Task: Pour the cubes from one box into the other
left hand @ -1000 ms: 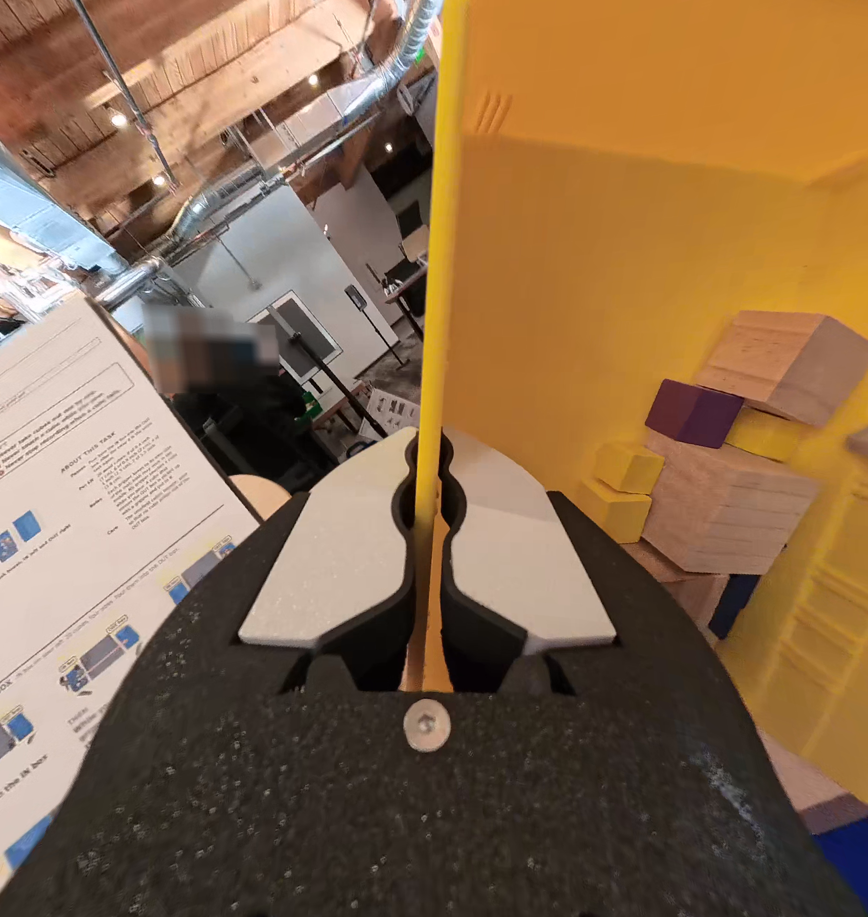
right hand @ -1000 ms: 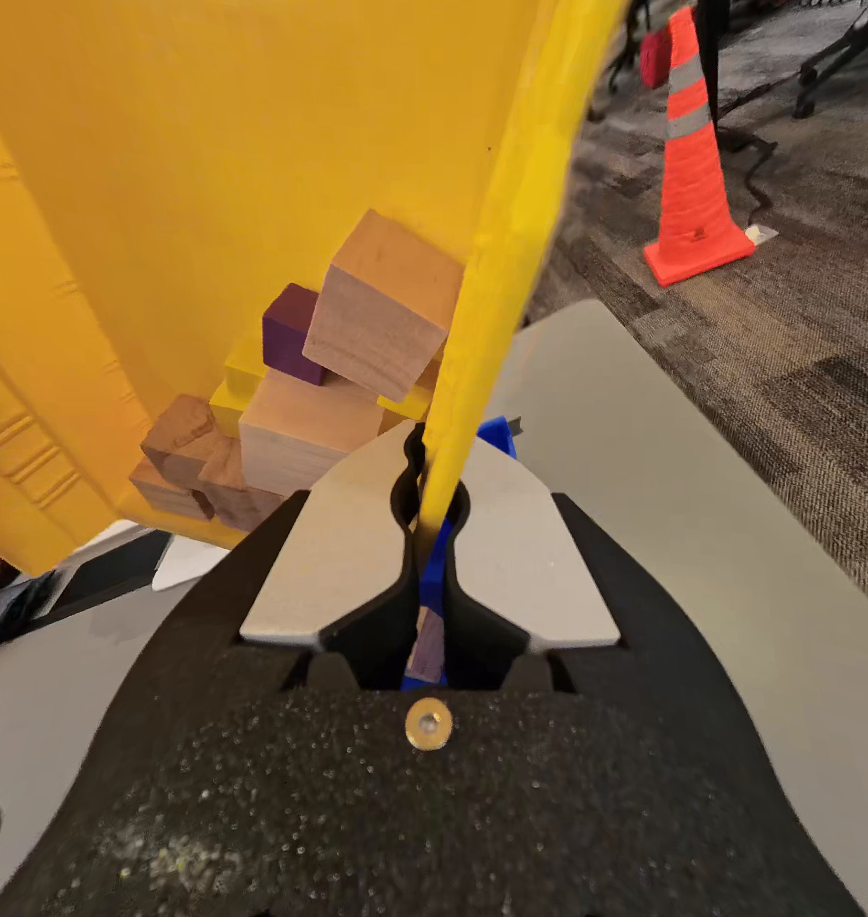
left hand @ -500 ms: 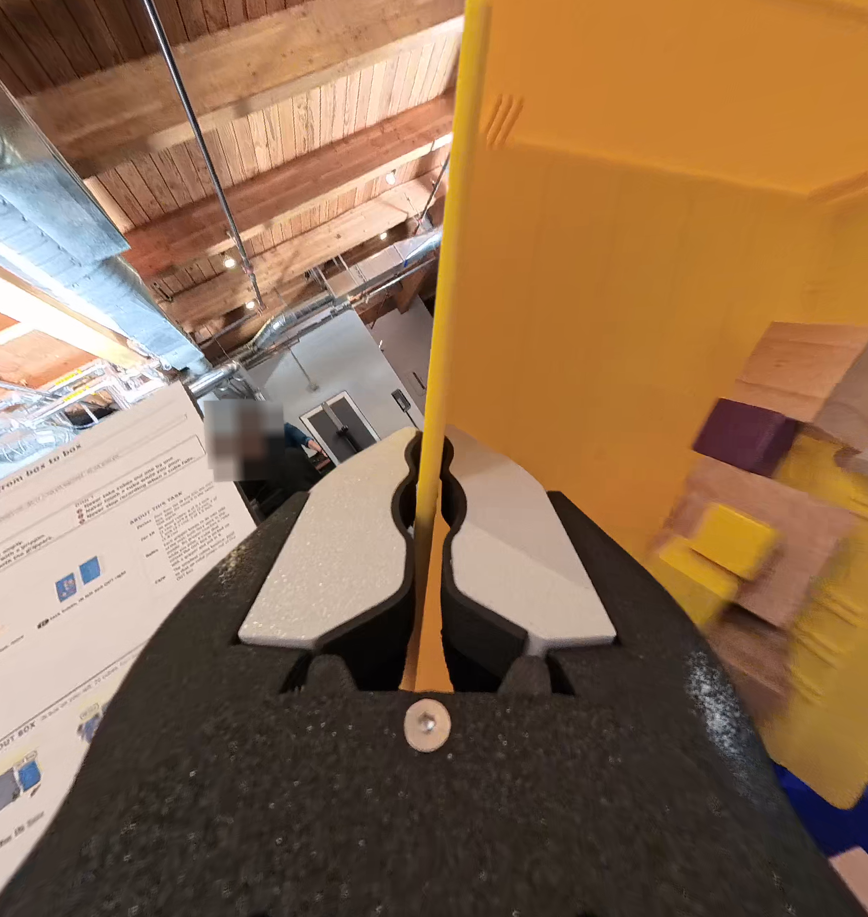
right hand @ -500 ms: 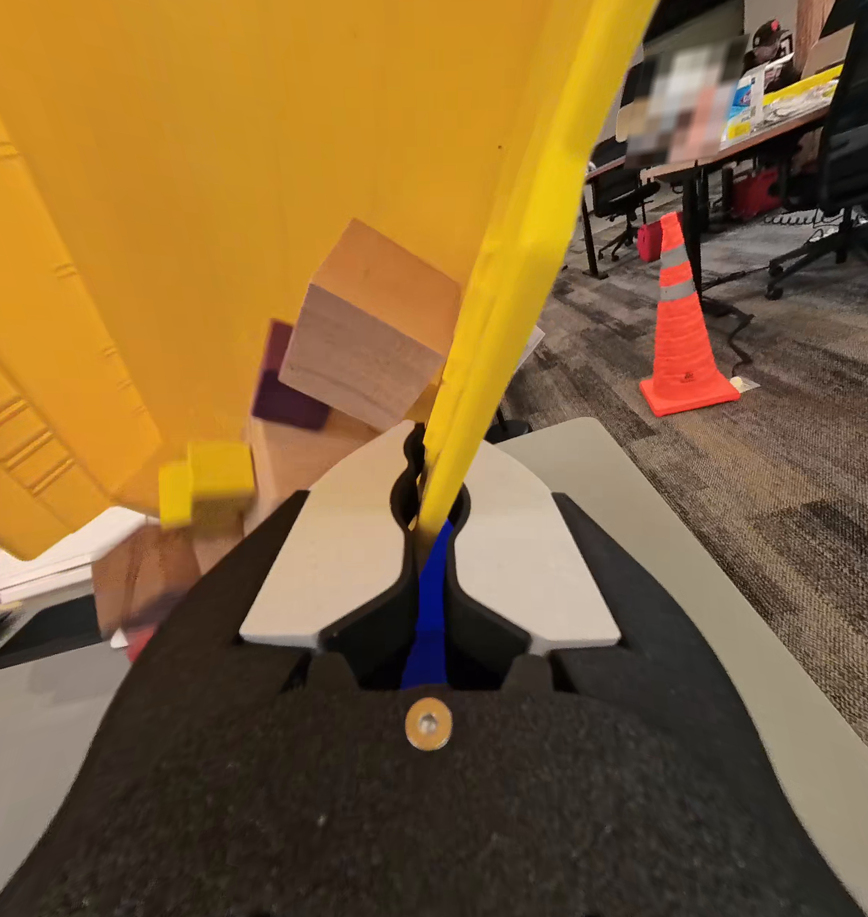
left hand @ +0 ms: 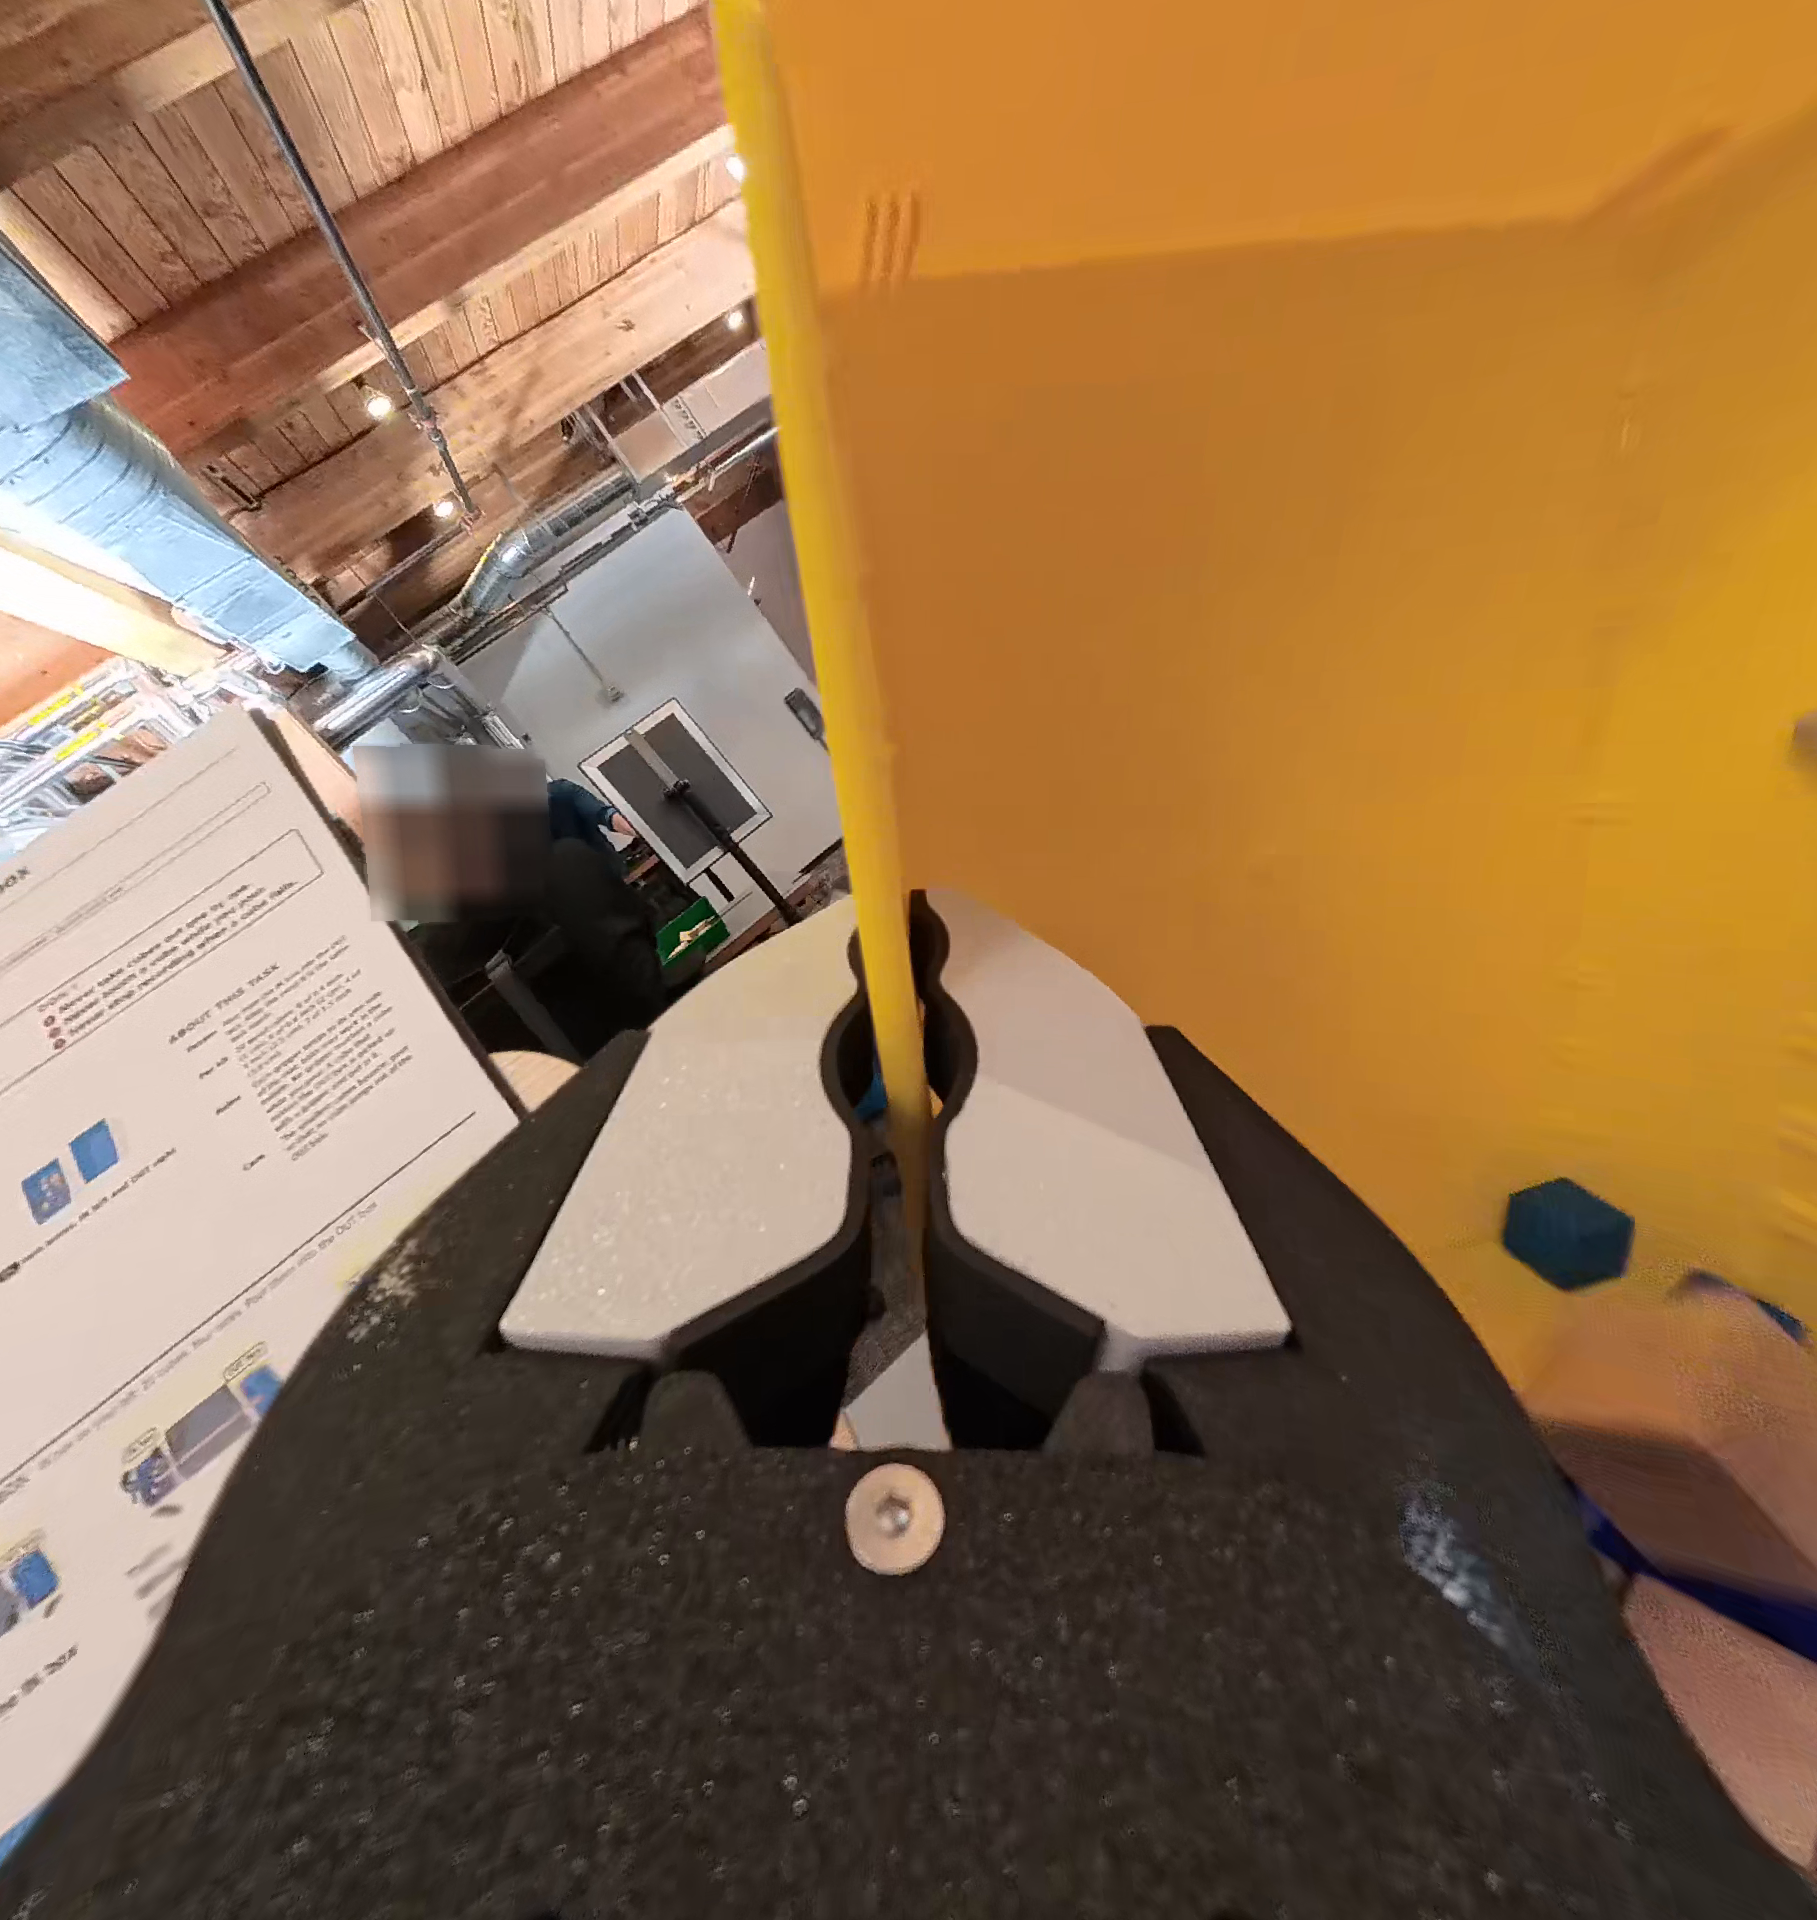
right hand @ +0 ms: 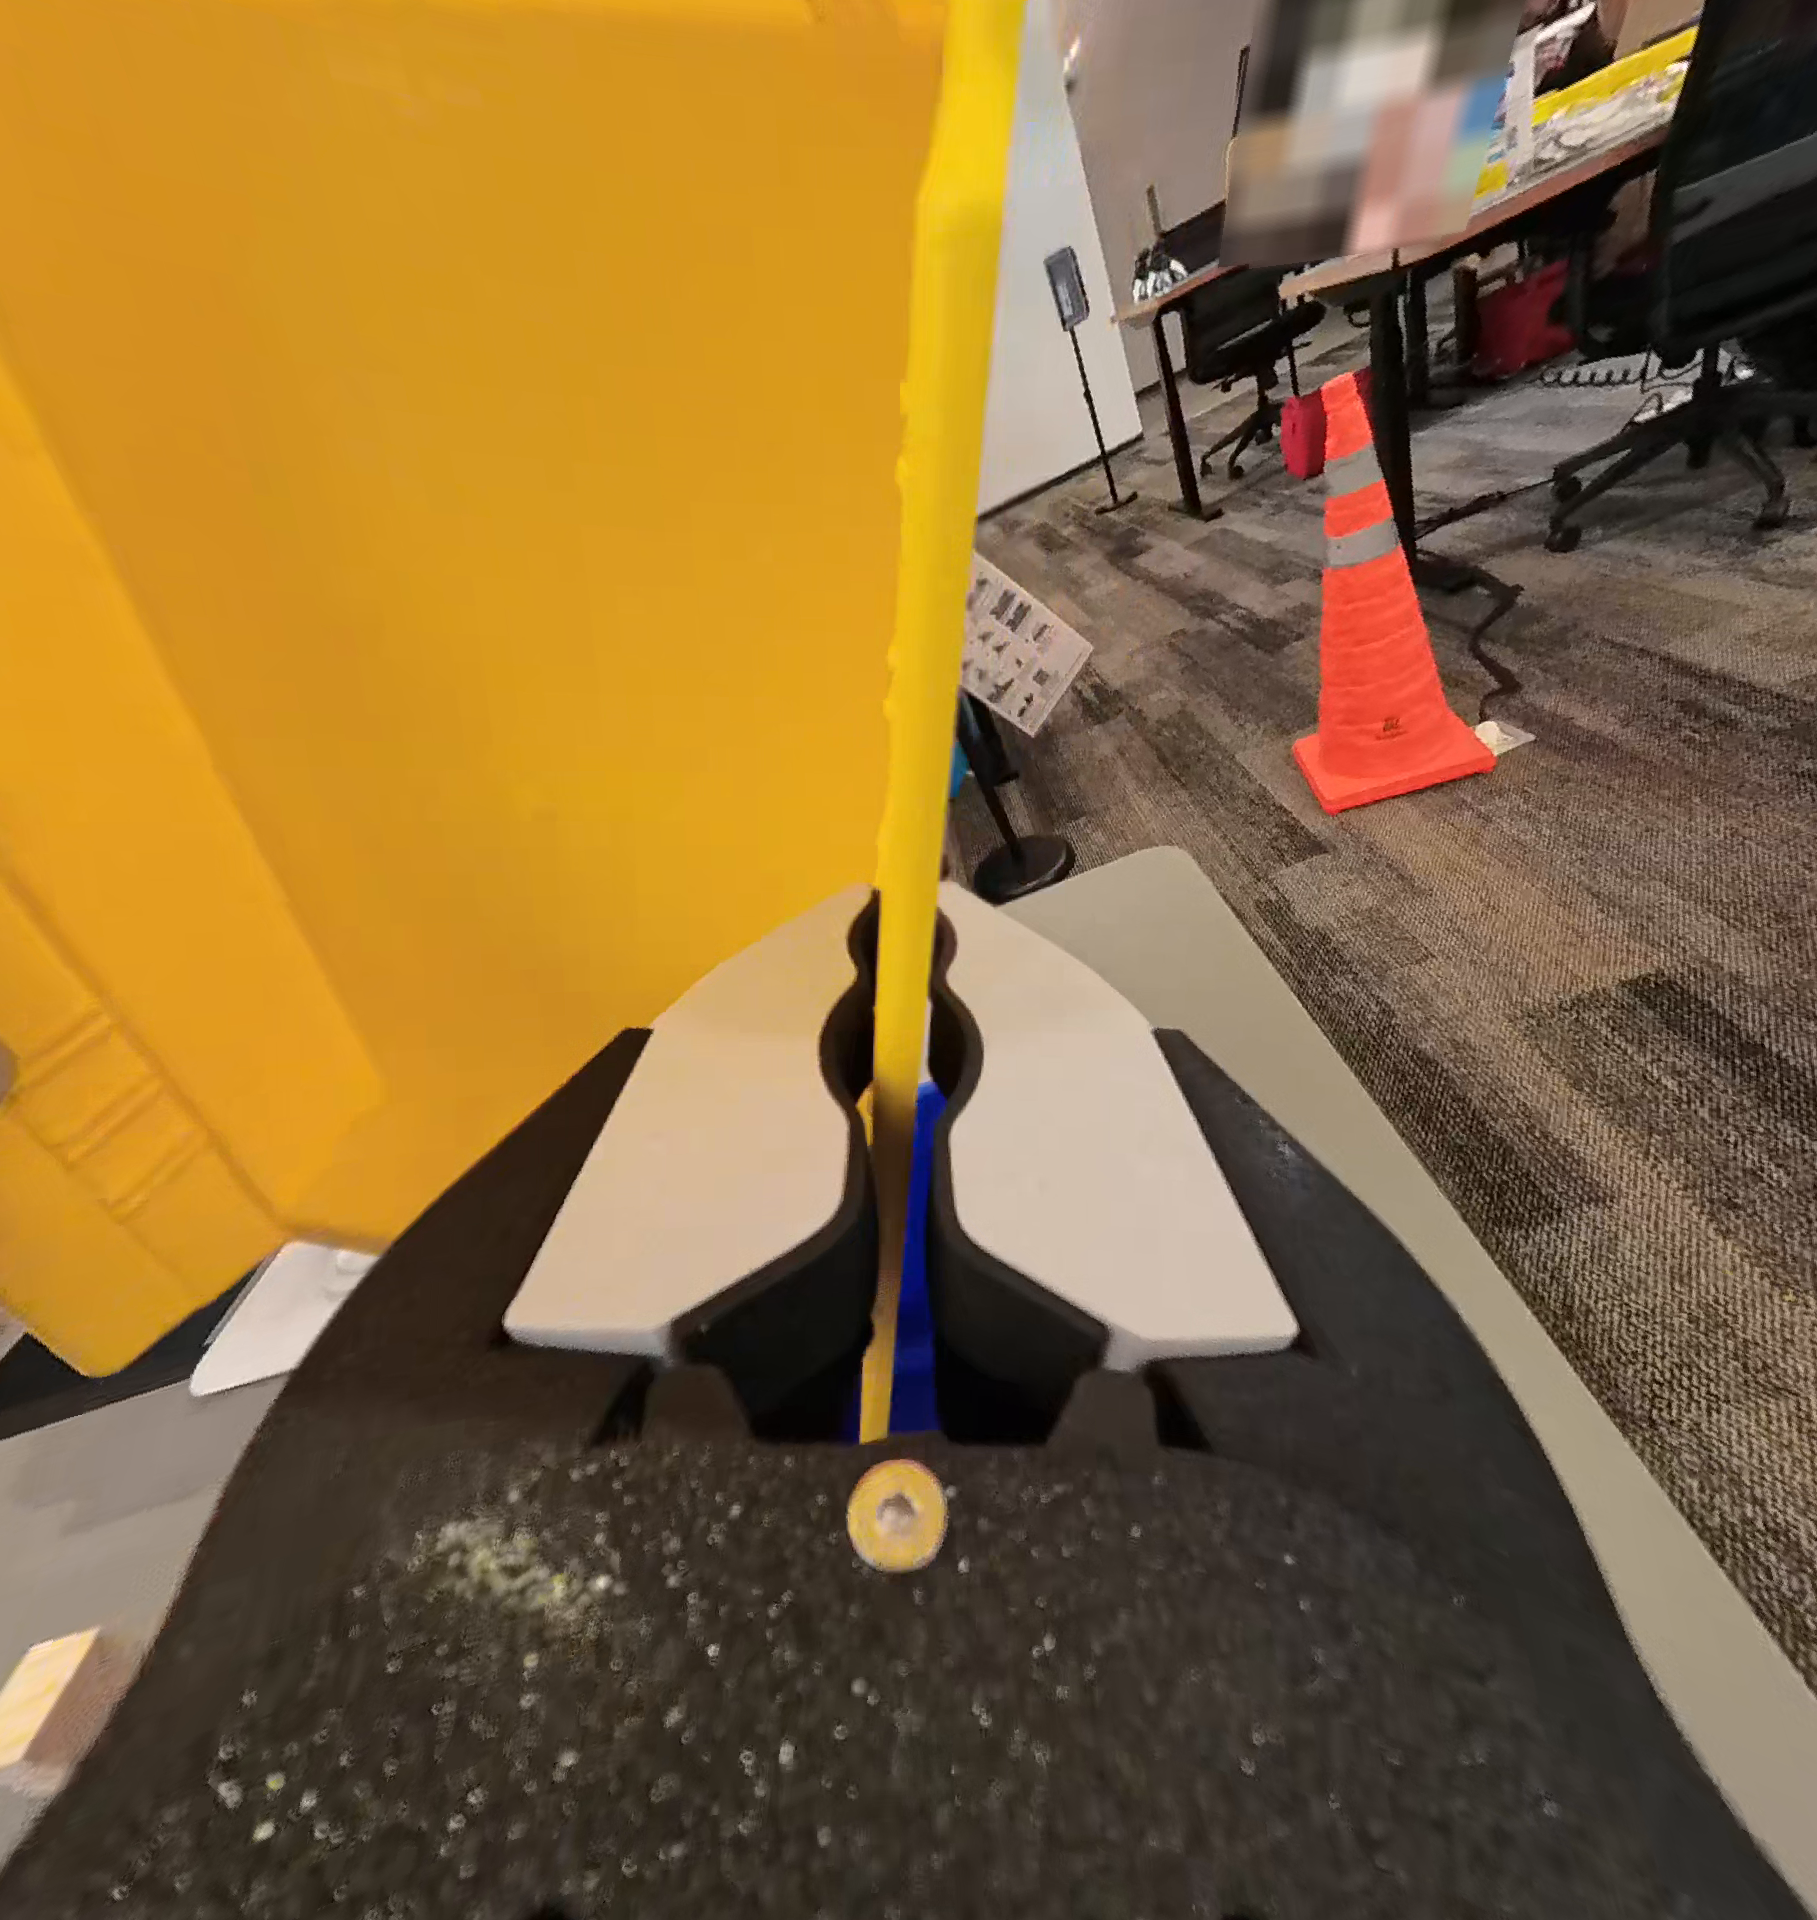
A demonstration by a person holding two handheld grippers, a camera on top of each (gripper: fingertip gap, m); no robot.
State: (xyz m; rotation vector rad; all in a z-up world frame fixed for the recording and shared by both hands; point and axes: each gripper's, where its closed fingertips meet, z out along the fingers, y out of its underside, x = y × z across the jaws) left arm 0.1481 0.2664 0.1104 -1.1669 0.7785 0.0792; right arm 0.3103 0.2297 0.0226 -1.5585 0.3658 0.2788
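Yellow box emptied since a second ago

Left tongs (left hand: 888,997) and right tongs (right hand: 899,987) stay clamped on the yellow box (left hand: 1299,623) walls; cubes (left hand: 1704,1455) now blur below it, over blue.

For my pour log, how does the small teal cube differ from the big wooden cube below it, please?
The teal cube is painted; the wooden cube is bare. The teal cube looks far smaller than the wooden cube. The teal cube is fairly sharp; the wooden cube is blurred. Both are by the yellow box.
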